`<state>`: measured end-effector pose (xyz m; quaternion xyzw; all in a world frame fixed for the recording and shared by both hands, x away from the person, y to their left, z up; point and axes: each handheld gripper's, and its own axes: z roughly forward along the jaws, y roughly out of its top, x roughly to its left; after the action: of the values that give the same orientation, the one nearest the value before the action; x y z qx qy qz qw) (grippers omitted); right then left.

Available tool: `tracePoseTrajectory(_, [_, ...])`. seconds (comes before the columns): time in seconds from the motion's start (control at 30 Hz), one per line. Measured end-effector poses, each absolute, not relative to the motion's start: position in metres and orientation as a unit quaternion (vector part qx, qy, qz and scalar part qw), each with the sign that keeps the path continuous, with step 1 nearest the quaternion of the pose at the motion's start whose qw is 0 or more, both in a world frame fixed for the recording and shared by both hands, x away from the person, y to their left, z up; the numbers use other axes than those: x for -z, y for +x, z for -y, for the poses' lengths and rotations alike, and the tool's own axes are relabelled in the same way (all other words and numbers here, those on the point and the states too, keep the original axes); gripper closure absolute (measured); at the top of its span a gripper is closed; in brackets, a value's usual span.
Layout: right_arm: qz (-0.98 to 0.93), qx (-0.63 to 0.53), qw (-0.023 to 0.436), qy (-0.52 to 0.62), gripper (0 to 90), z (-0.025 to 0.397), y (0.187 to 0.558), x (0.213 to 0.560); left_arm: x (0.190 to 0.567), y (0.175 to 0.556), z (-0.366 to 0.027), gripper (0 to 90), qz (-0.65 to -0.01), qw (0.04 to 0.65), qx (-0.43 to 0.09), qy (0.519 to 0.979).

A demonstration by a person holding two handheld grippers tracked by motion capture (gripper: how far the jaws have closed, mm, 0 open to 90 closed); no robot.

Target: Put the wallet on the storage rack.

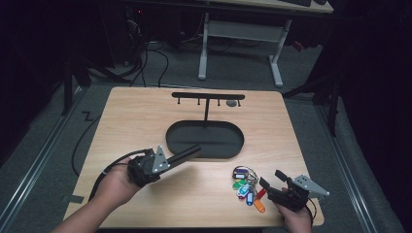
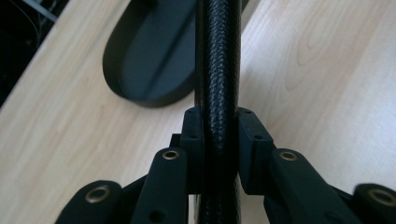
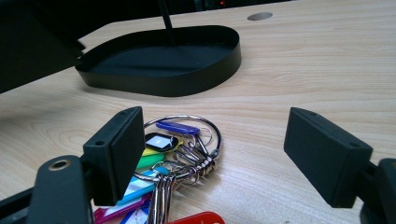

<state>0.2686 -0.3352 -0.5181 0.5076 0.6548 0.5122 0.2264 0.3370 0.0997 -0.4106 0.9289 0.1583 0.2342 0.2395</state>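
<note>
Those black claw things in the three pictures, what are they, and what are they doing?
They are hand-held grabbing tools, one in each of a person's hands. The high view looks down on a wooden table. The other two pictures come from small cameras riding on the tools. The left gripper has its fingers squeezed on a black rod. The right gripper has its fingers wide open around a bunch of keys with colourful tags, not touching it yet. Farther back stands a black oval tray with a hook stand.

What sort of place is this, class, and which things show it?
Probably a lab or workshop: a light wooden table on grey carpet, a white-legged adjustable desk behind, and tangled black cables on the floor.
</note>
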Motion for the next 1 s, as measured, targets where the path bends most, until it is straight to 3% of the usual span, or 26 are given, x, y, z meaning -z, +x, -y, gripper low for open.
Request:
tracePoseTrajectory(0.47, [-0.642,-0.524,0.221,0.515,20.7,0.343,0.266,0.519,0.395,0.375,-0.050,75.5,-0.102,0.219,-0.273,0.931])
tracePoseTrajectory(1.0, [-0.637,-0.526,0.219,0.519,20.7,0.343,0.263,0.519,0.417,0.416,-0.019,75.4,-0.039,0.209,-0.308,0.928])
